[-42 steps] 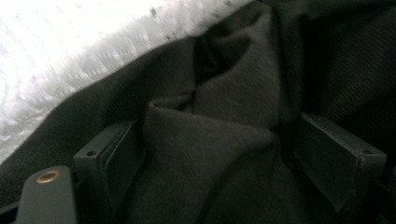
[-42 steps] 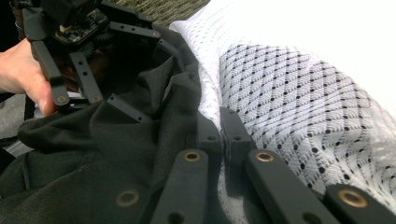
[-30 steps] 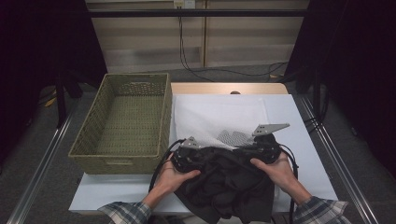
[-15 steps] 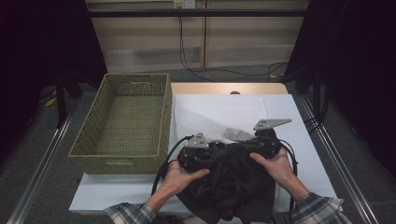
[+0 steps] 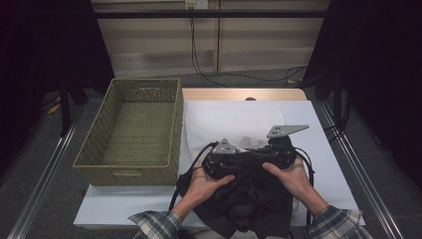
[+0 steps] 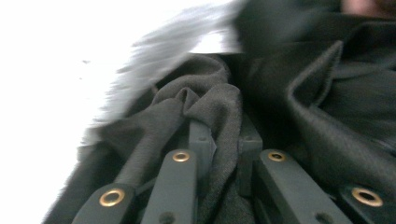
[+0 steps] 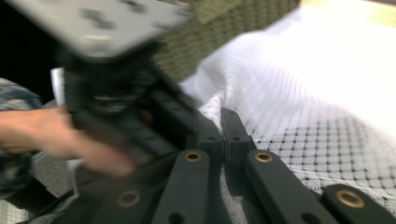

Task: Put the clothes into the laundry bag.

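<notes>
Black cloth (image 6: 219, 107) is pinched in my left gripper (image 6: 223, 144), white mesh (image 7: 327, 154) in my right gripper (image 7: 223, 135); basket (image 5: 99, 149) waits.

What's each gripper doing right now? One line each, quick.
Left gripper: fingers closed on a fold of the dark garment.
Right gripper: fingers closed on the edge of the white mesh bag.
</notes>
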Available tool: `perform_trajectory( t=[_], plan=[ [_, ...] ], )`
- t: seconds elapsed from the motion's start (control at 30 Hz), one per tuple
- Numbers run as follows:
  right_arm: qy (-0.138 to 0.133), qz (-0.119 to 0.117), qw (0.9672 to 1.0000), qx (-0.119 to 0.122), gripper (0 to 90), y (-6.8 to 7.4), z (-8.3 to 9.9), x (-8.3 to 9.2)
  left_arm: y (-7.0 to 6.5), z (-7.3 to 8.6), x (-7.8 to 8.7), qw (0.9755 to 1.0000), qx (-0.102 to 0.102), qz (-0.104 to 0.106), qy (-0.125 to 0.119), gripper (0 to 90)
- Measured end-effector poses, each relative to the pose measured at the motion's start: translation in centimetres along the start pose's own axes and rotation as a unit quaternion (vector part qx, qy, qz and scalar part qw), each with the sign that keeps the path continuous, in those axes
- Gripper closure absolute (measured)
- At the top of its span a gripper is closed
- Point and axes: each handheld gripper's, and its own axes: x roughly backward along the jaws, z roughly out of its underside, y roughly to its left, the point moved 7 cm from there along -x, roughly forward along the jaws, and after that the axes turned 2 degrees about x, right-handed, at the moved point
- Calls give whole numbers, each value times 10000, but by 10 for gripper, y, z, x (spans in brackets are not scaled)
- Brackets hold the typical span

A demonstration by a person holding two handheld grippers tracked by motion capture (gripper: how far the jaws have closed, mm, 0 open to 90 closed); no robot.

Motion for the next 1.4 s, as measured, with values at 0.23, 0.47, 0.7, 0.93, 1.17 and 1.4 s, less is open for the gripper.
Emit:
perform_trajectory(
  t=[0.23, 0.47, 0.7, 0.93, 1.17, 1.4],
  plan=[
    [-188, -216, 9992, 262, 893, 24, -13, 14, 22, -15, 11, 9974, 189, -580, -373, 820],
    [56, -157, 9999, -2, 894, 10, 15, 9, 31, 6, -6, 9977, 175, -640, -137, 806],
    [259, -109, 9995, -125, 894, -1, 32, 0, 27, 12, 14, 9991, 107, -371, -195, 570],
    [289, -31, 9995, -100, 893, -4, 37, 3, 21, 19, 51, 9983, -71, -491, -304, 285],
    [370, 70, 9993, -80, 893, -6, 47, 9, 17, 38, 57, 9956, -426, -839, 33, 175],
    [413, 101, 9991, -65, 893, -8, 53, 14, 20, 64, 40, 9942, -278, -857, 591, 131]
  ],
)
